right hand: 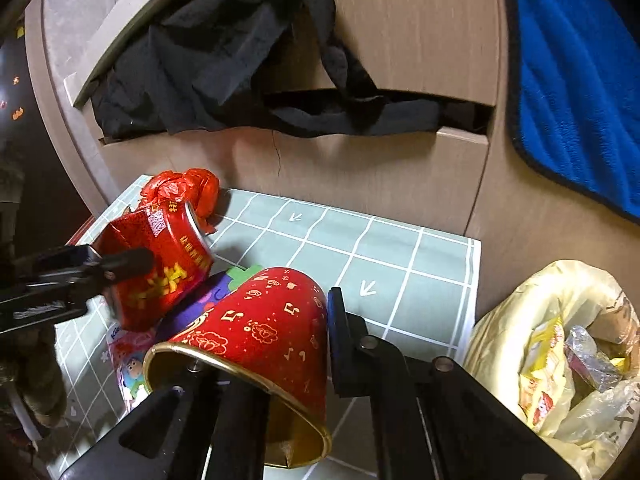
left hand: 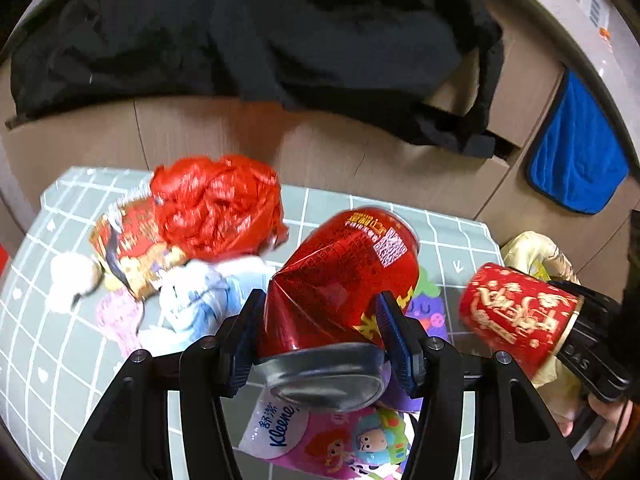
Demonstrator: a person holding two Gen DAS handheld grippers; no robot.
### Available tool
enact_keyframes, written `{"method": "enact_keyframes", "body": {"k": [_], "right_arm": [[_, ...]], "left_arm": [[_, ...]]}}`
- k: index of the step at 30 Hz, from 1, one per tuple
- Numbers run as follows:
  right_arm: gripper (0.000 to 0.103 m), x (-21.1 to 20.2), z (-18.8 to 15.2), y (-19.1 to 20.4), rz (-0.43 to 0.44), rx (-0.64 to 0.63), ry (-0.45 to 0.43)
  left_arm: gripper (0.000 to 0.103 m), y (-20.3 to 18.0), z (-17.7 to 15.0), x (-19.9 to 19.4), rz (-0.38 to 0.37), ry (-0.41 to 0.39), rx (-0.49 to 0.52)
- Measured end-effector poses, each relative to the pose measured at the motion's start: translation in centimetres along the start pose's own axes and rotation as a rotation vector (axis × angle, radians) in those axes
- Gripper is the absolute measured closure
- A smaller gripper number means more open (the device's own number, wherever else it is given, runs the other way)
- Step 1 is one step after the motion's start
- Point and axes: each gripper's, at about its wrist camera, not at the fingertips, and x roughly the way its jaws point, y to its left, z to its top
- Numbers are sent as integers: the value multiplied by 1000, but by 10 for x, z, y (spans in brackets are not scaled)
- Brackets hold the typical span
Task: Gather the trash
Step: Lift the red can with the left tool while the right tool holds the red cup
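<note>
Left wrist view: the left gripper [left hand: 322, 332] clamps a dented red can [left hand: 340, 280] above the grid-patterned table [left hand: 52, 336], with a red bag [left hand: 218, 204] and wrappers [left hand: 132, 252] lying behind it and a tissue pack [left hand: 316, 436] below. Right wrist view: the right gripper [right hand: 280, 344] pinches the wall of a red paper cup [right hand: 260, 332], one finger inside and one outside, over the table's near edge, with the trash bag [right hand: 560, 360] close by on the right.

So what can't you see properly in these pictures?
- Left wrist view: the tissue pack is mostly covered by the crushed can.
- Left wrist view: the red plastic bag is blurred.
- Right wrist view: the trash bag is cut off by the picture's edge; its bottom is hidden.
</note>
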Motion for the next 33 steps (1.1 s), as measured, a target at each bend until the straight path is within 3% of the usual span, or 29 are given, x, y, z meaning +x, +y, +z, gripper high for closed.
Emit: {"method": "enact_keyframes", "body": {"k": [5,11,25,33], "right_arm": [[96,-6,-6,0,7,11,-2],[96,-6,-14,4,20,22,7],[96,-37,-6,-3,13,42,-81],[96,-44,-8,-8,10,60,-90]], "left_arm": [[46,7,2,4,-41,17,-51],[47,14,4,8,-6,18,-72],[48,-16,16,-41,-1,-129,14],[48,-30,14,-52,8,-158,52]]}}
